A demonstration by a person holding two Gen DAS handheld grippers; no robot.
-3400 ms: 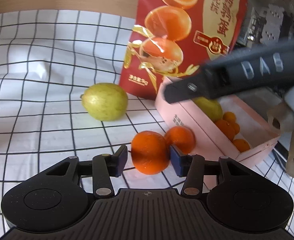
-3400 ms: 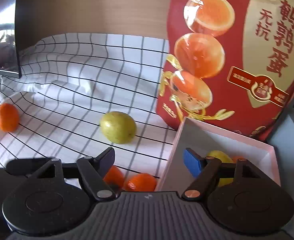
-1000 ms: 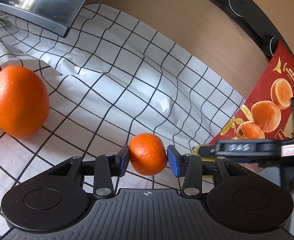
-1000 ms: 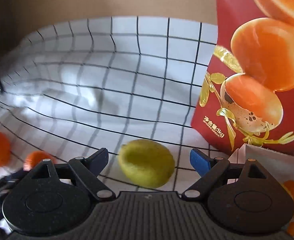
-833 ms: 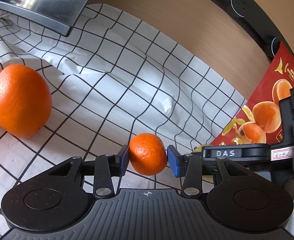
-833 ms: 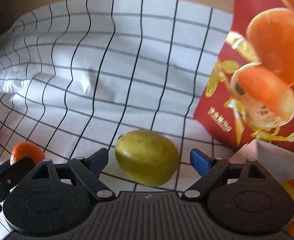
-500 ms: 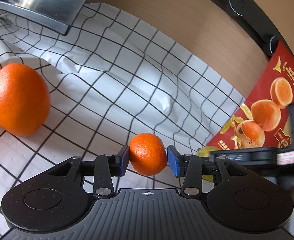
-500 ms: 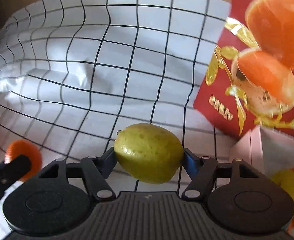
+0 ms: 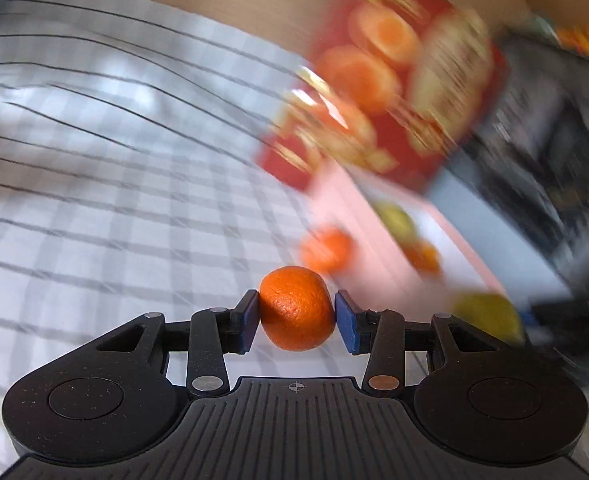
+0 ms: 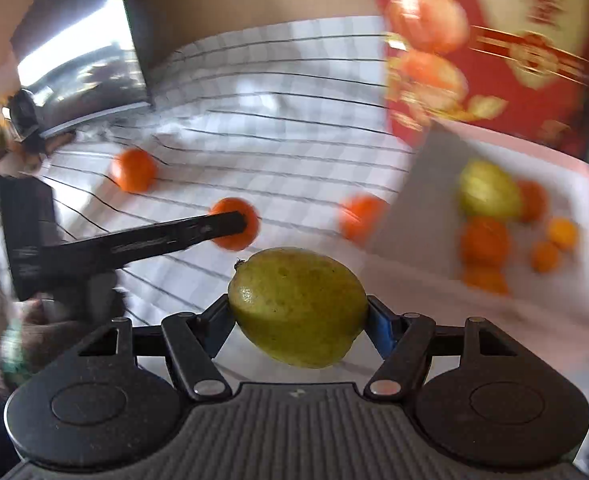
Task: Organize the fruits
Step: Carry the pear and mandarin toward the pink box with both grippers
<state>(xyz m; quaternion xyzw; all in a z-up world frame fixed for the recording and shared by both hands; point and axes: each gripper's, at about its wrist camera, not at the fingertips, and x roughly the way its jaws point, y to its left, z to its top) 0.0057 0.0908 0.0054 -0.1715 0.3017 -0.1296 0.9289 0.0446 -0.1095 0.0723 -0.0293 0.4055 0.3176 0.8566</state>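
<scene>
Now the left gripper (image 9: 296,316) is clamped on a small orange (image 9: 296,307), both blue pads pressed against its sides, holding it above the checked cloth (image 9: 114,216). Just beyond it another small orange (image 9: 326,249) lies on the cloth, right beside the near wall of the pink box (image 9: 354,216), which already contains a yellow-green fruit and some orange ones. A red snack bag (image 9: 394,92) stands at the far end of the box; everything here is motion-blurred.

The right gripper (image 10: 298,320) has just closed its jaws and now squeezes a green guava (image 10: 297,306) between its pads, lifted off the cloth. To its right sits the box (image 10: 414,208) with its fruit; to the far left one more orange (image 10: 133,170) rests on the cloth, near a dark monitor (image 10: 86,56).
</scene>
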